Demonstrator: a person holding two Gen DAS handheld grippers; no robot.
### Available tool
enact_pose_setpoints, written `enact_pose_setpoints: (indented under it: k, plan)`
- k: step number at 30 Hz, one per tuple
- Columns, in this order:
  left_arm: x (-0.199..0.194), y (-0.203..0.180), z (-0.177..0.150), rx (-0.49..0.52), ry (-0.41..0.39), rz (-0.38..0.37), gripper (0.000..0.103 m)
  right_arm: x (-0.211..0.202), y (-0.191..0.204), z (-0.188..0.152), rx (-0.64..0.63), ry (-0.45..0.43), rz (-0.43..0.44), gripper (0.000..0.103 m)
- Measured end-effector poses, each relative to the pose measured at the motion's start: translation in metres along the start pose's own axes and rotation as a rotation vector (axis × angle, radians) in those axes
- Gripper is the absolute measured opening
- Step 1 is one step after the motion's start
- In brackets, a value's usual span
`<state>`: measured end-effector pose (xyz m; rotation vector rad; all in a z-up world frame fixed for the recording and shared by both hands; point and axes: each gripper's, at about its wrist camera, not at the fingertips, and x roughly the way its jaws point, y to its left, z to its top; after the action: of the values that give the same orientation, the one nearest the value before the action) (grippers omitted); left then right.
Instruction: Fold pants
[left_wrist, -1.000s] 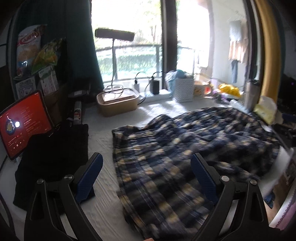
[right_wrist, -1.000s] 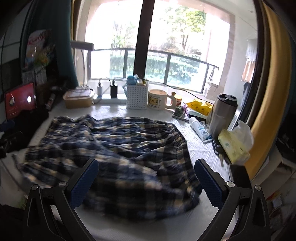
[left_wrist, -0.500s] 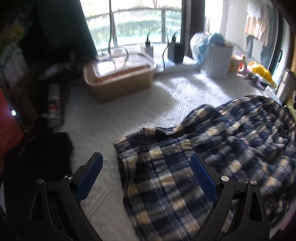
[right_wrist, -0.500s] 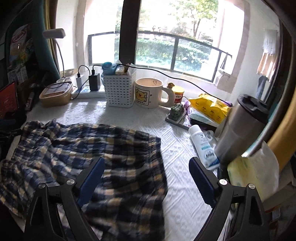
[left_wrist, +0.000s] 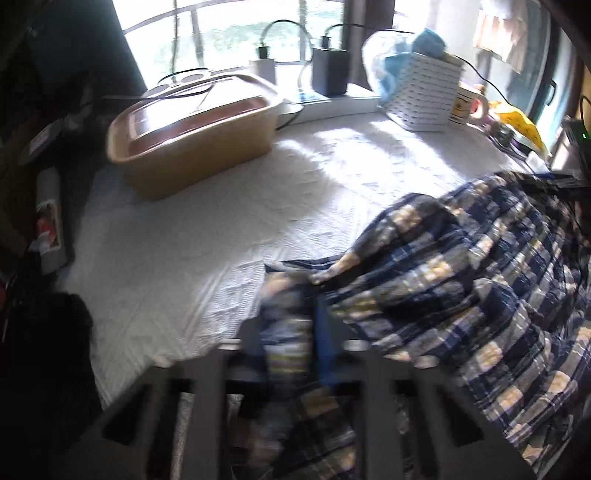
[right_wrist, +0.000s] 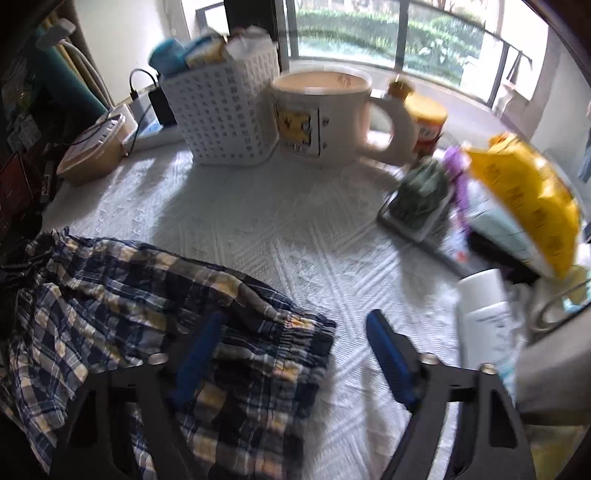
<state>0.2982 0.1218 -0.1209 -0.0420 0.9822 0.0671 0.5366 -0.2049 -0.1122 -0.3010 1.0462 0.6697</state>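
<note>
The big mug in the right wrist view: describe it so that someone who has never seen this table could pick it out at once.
Start at the window at the far edge of the white tablecloth. In front of it a white lattice basket stands, and the mug sits just right of the basket. It is the wide cream cup with a yellow cartoon picture on its side and a large handle pointing right.
</note>
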Motion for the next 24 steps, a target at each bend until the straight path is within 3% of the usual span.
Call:
enact_pose_setpoints:
  k: [3,10,14,17,20,21,22,24]
  plan:
    - [0.004,0.001,0.007,0.032,-0.02,0.02,0.006,-0.003,0.014,0.0,-0.044,-0.036,0.014,0.031]
    - [-0.016,0.023,0.04,0.049,-0.163,0.091,0.005,-0.039,0.038,0.003,-0.067,-0.209,-0.089,0.027]
    - [-0.035,0.025,0.081,0.111,-0.292,0.167,0.005,-0.059,0.034,0.014,-0.001,-0.301,-0.129,0.027]
    - [-0.042,0.029,0.115,0.122,-0.346,0.177,0.005,-0.071,0.025,0.024,0.073,-0.352,-0.15,0.027]
    - [-0.033,0.035,0.134,0.117,-0.282,0.144,0.015,-0.074,0.015,0.03,0.108,-0.371,-0.215,0.027]
    - [-0.03,0.036,0.133,0.114,-0.268,0.148,0.028,-0.071,0.013,0.03,0.115,-0.365,-0.241,0.027]
    - [-0.031,0.037,0.131,0.108,-0.268,0.156,0.052,-0.066,0.013,0.031,0.124,-0.354,-0.27,0.027]
    - [-0.041,0.044,0.12,0.08,-0.287,0.141,0.077,-0.057,0.006,0.025,0.143,-0.319,-0.298,0.027]
